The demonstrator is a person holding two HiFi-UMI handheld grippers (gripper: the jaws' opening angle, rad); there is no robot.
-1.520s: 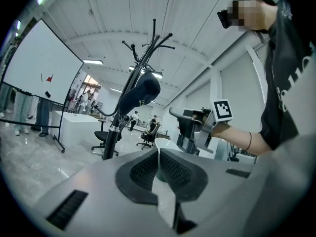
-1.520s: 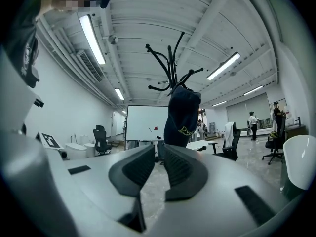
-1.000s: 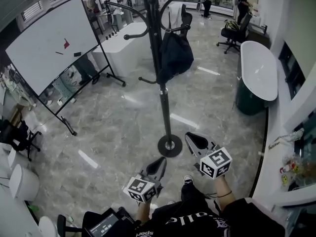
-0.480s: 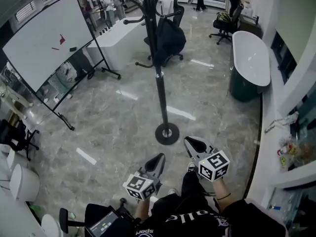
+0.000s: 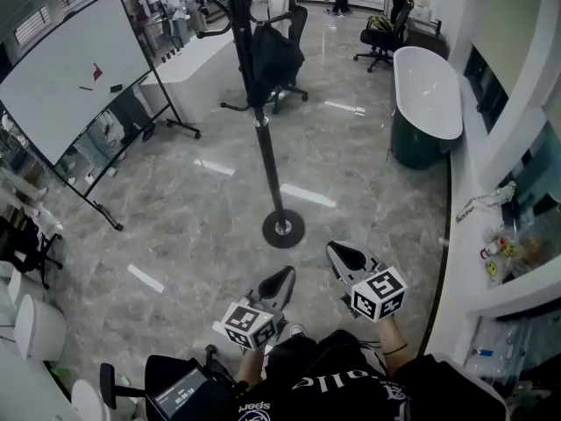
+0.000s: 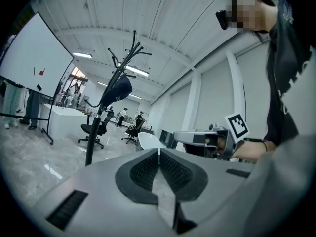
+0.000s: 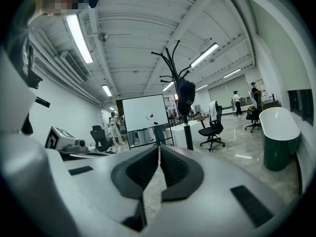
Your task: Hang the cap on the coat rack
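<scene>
The black coat rack stands on the marble floor ahead of me, its round base just beyond my grippers. A dark cap hangs from one of its upper hooks; the same cap shows in the left gripper view and the right gripper view. My left gripper is held low near my body, shut with nothing in it. To its right, my right gripper is also shut and empty. Both are well short of the rack.
A whiteboard on a wheeled stand is at the left. A white tub with a dark green base sits at the right, by a counter with small items. An office chair and people stand behind the rack.
The rack has slid up and to the left in the head view and looks farther off. Both grippers stay low and shut, with nothing in them.
</scene>
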